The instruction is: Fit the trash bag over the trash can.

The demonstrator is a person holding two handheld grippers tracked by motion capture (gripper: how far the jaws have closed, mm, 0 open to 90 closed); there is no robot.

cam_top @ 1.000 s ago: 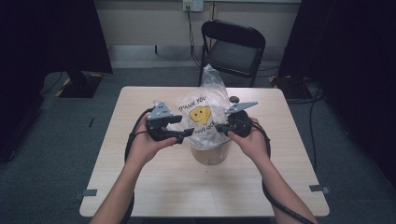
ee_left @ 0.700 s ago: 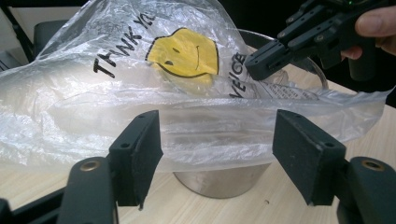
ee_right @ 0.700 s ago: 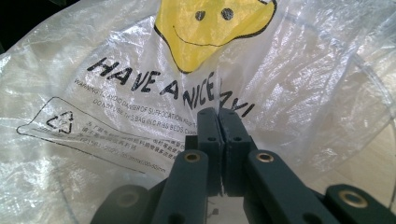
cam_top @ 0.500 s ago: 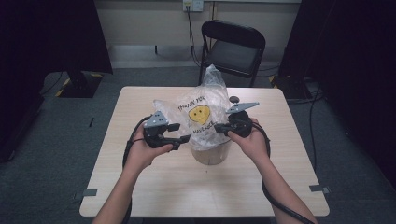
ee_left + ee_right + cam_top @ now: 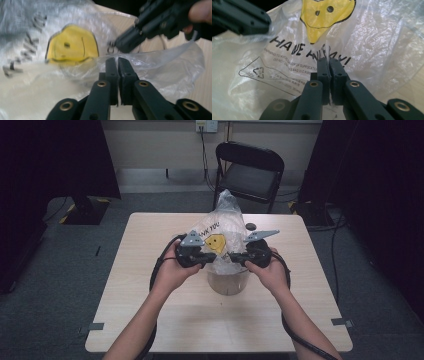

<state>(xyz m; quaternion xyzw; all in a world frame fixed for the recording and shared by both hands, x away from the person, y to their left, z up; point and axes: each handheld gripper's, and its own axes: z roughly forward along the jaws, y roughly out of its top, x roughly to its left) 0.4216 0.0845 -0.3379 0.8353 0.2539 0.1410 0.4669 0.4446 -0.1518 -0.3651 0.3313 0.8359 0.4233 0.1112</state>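
Now | plastic bag [image 5: 218, 242] printed "THANK YOU", "HAVE A NICE DAY" | left hand-held gripper [image 5: 204, 257] just clenched on bag film | right hand-held gripper [image 5: 232, 256] clenched on bag film | desk [image 5: 150, 245] edges well apart

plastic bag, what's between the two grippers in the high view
The front of the plastic bag, with its yellow smiley face, spans the gap between the left gripper and the right gripper. Both have shut on the film, above the clear container.

On the bench [image 5: 150, 320] a plastic bag [image 5: 220, 227] sits in a bucket [image 5: 228, 282]; the left gripper [image 5: 209, 257] and right gripper [image 5: 234, 256] flank it; a chair [image 5: 250, 172] stands beyond.
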